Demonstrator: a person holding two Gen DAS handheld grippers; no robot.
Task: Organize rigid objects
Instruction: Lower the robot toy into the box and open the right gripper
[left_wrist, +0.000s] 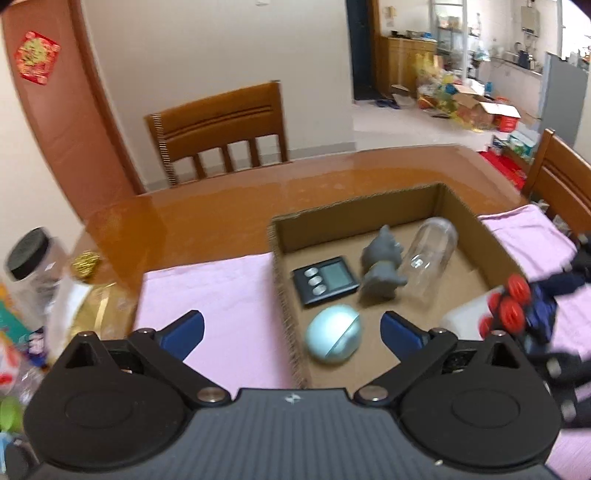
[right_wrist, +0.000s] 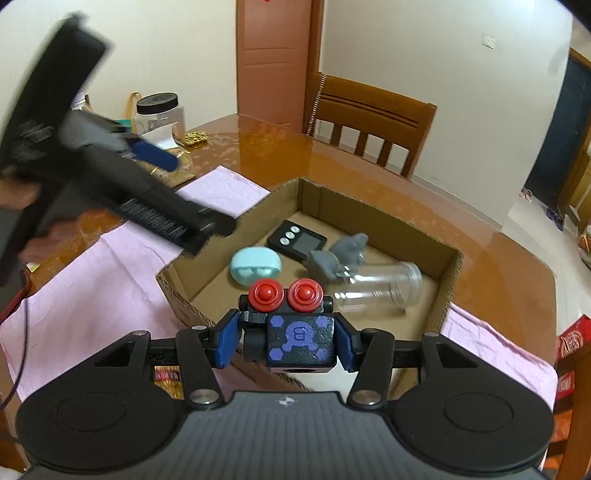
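Note:
An open cardboard box (left_wrist: 354, 201) (right_wrist: 369, 201) stands on a pink cloth. In it lie a pale blue egg-shaped case (left_wrist: 334, 338) (right_wrist: 255, 266), a black timer (left_wrist: 325, 282) (right_wrist: 297, 239), a grey figurine (left_wrist: 382, 269) (right_wrist: 341, 254) and a clear jar (left_wrist: 428, 258) (right_wrist: 380, 291) on its side. My left gripper (left_wrist: 291, 328) is open and empty above the box's near-left wall, with the case between and beyond its fingers. My right gripper (right_wrist: 288, 339) is shut on a black and blue robot toy (right_wrist: 301, 338) (left_wrist: 517, 306) with red eyes, held over the box's near edge.
The pink cloth (left_wrist: 221, 291) (right_wrist: 92, 295) covers a glossy brown table (left_wrist: 221, 221). A black-lidded jar (left_wrist: 29, 266) (right_wrist: 159, 110) and gold packaging (left_wrist: 86, 264) crowd the left end. Wooden chairs (left_wrist: 221, 129) (right_wrist: 373, 118) stand behind the table. A white object (left_wrist: 461, 321) sits by the box's right side.

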